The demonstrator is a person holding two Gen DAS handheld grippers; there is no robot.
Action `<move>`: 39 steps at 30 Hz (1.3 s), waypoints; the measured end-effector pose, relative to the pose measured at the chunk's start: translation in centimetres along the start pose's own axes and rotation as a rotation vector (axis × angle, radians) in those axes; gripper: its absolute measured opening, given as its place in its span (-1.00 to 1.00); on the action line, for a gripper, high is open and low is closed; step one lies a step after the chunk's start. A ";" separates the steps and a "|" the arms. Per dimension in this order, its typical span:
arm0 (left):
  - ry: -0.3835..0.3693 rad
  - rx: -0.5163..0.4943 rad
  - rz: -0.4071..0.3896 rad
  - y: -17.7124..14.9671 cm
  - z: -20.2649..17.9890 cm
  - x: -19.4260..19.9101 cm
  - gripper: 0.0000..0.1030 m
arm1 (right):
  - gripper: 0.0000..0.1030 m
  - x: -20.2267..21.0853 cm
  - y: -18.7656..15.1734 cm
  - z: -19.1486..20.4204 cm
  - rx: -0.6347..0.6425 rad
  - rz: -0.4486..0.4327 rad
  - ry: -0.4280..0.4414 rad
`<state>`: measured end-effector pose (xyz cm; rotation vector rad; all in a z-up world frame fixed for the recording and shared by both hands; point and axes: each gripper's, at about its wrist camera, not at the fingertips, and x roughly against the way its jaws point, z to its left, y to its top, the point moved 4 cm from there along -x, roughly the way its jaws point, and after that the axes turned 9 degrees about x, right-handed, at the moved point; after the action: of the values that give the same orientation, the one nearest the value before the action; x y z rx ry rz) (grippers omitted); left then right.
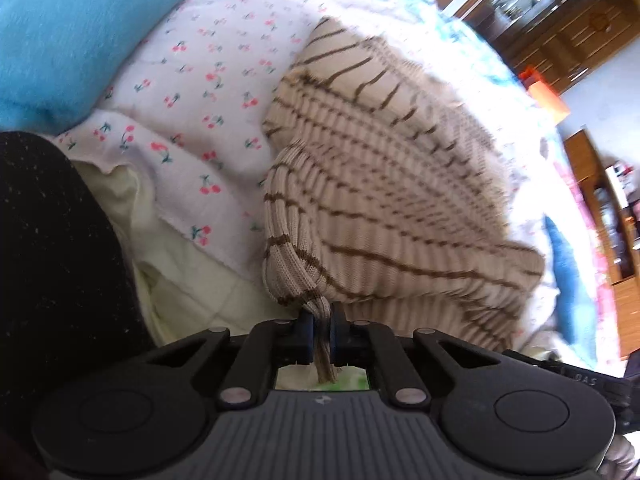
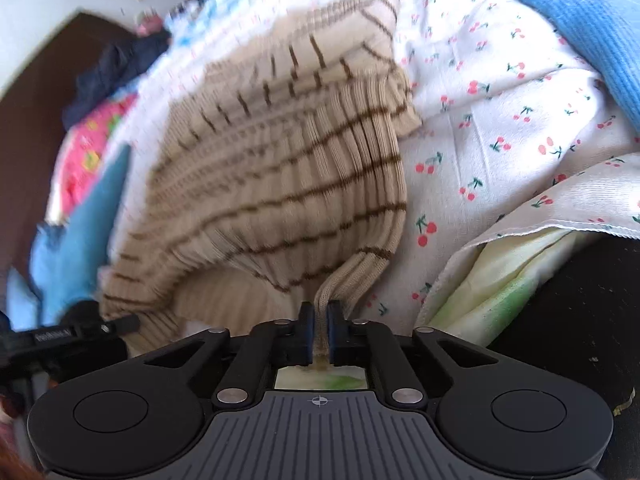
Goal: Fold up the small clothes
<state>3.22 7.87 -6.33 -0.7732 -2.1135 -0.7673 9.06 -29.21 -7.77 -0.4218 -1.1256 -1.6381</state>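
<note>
On cherry-print sheet (image 1: 208, 80), striped knit top (image 1: 380, 184), left gripper (image 1: 320, 332) and right gripper (image 2: 319, 330) fingers pinching its edge, wooden cabinets (image 1: 560, 32) behind.

Our two wrist views angle down close over the bed, both sharing the striped knit garment (image 1: 380, 184) (image 2: 288, 168).

sweater (image 1: 380, 184): beige, thin brown stripes | sheet (image 1: 208, 80): white, red cherries | pillow (image 1: 72, 36): blue | pads (image 1: 306, 334): blue
</note>
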 end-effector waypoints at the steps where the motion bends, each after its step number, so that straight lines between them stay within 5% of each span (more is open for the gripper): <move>1: -0.033 0.006 -0.006 0.1 -0.2 0.5 -0.77 | -0.88 0.8 0.0 0.1 -0.015 -0.036 0.030; 6: -0.256 0.047 -0.050 1.8 -2.1 3.2 -0.78 | -0.88 4.7 0.7 0.4 -0.092 -0.228 0.154; 10: -0.364 0.042 -0.077 4.5 -4.2 4.3 -0.78 | -0.89 7.0 3.2 0.6 -0.128 -0.385 0.211; 19: -0.529 0.098 -0.140 12.9 -8.1 1.9 -0.78 | -0.89 5.6 14.0 0.0 -0.148 -0.547 0.182; 30: -0.391 0.212 -0.300 23.7 -6.4 -8.1 -0.78 | -0.94 -4.2 23.8 -5.5 -0.264 -0.569 -0.023; 37: -0.286 0.294 -0.294 24.3 -3.0 -12.5 -0.66 | -0.85 -7.5 22.3 -5.1 -0.118 -0.436 -0.106; 39: -0.261 0.301 -0.315 24.1 -2.4 -12.2 -0.34 | -0.81 -8.0 21.8 -5.1 -0.094 -0.412 -0.125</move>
<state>28.23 18.21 -8.24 -0.3992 -2.5508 -0.5062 32.79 -29.06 -6.16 -0.3732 -1.2936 -2.0528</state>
